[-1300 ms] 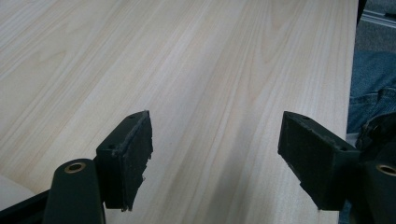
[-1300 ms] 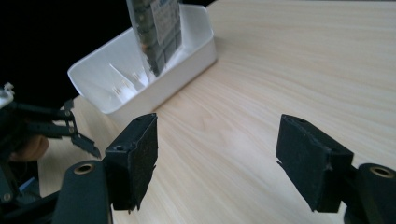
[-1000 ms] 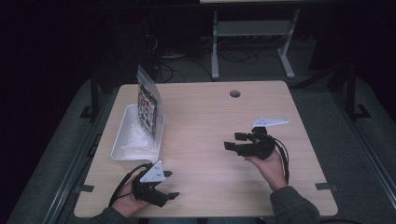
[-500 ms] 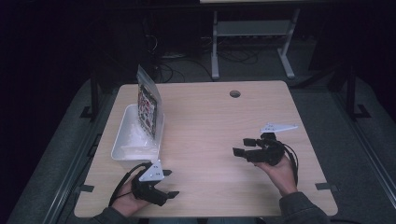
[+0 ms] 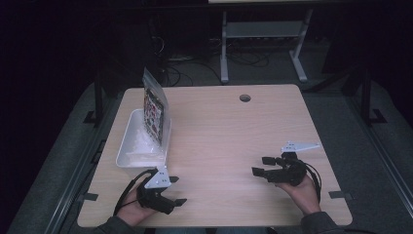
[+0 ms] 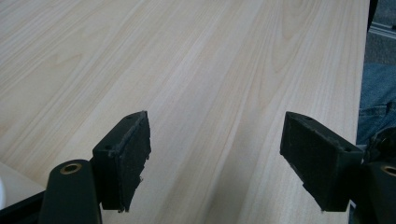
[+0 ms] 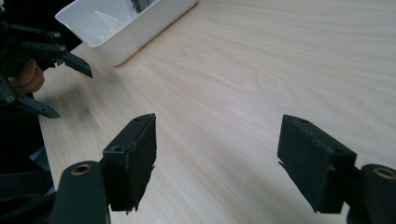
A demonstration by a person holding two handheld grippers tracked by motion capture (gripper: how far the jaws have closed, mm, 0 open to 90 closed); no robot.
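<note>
A: Counting from the left, what is sitting on the table (image 5: 219,126)?

B: One white tray (image 5: 130,146) is lying along the left edge, and one clear bag (image 5: 153,109) with a printed panel is standing upright in its far end, leaning against the tray's right wall. Some crumpled clear plastic is lying in the tray's near half; what it is, I cannot tell.

A: And the grippers?

B: Two. The left gripper (image 5: 176,191) is resting at the near left corner, just in front of the tray's near end, with one hand (image 5: 127,210) holding it. Its jaws are standing spread wide, with bare wood showing between them in the left gripper view.

A: The other one?

B: The right gripper (image 5: 260,165) is hovering near the near right edge, held by the other hand (image 5: 304,190) and pointing left across the table. Its jaws are also gaping apart, gripping nothing. In the right gripper view the tray is showing at upper left, well apart from the jaws.

A: Anything else?

B: One round hole (image 5: 245,98) is showing near the table's far edge.
</note>
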